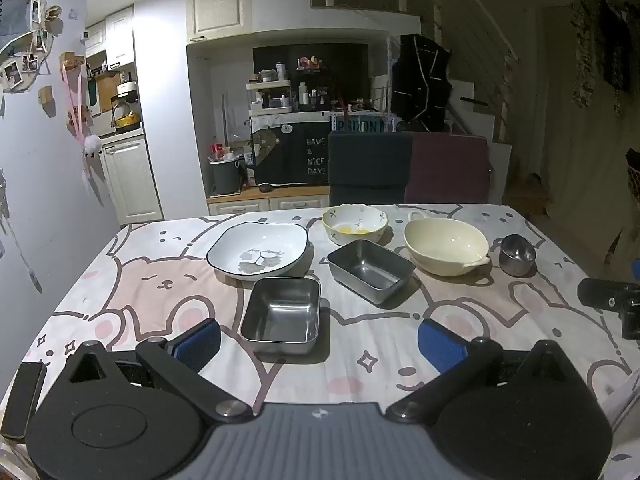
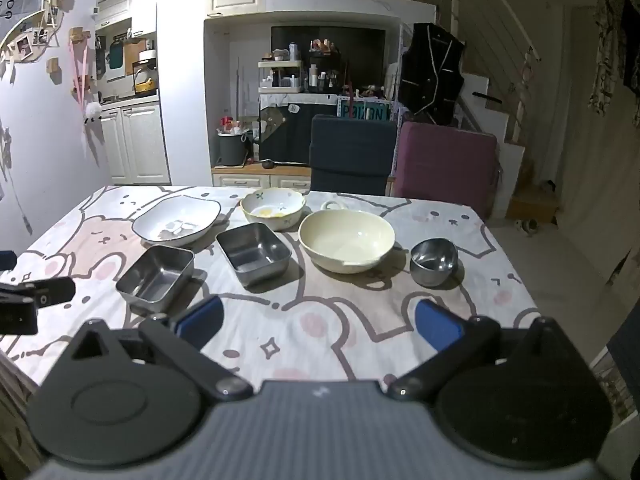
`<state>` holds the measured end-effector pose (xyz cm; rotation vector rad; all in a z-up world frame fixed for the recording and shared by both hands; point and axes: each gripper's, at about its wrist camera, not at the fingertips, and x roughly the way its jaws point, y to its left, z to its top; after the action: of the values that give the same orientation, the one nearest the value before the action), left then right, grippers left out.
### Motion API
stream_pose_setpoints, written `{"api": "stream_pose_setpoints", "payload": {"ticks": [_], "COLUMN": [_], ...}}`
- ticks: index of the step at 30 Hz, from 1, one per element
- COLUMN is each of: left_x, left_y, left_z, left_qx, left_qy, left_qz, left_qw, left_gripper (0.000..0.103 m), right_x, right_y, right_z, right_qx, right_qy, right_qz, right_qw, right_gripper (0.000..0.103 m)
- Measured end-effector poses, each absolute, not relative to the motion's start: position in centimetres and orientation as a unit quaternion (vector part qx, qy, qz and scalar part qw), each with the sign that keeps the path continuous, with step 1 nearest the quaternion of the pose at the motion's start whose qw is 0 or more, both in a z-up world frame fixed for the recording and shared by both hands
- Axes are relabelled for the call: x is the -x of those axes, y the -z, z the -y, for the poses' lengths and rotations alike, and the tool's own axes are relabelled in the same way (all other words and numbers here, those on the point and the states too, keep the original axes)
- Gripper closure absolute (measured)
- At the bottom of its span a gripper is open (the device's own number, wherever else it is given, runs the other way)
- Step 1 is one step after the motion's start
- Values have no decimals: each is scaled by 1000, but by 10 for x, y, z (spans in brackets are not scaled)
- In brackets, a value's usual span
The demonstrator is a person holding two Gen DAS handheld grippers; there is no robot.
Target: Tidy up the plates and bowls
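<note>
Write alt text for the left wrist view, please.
The open left gripper hovers over a bear-print tablecloth, just before a square steel tray. Beyond stand a white plate, a second steel tray, two bowls and a steel cup.

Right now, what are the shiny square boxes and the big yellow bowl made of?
The two square trays look like metal, probably stainless steel: grey, with mirror-like reflections. The big cream bowl looks like glazed ceramic: smooth, glossy, with a soft highlight, though it could be plastic.
</note>
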<state>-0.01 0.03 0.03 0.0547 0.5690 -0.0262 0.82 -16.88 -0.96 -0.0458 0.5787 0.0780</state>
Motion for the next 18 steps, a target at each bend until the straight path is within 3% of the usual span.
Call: {"api": "stream_pose_setpoints", "payload": {"ticks": [18], "left_x": [0], "left_y": [-1], "left_z": [0], "left_qx": [-30], "left_qy": [13], "left_qz": [-280], "left_qw": [959], "left_gripper": [0], "right_x": [-8], "right_y": [10], "right_z": [168], "right_qx": [23], "right_qy": [-38], "right_qz": [-285], "right_qw": [958], "right_gripper": [0]}}
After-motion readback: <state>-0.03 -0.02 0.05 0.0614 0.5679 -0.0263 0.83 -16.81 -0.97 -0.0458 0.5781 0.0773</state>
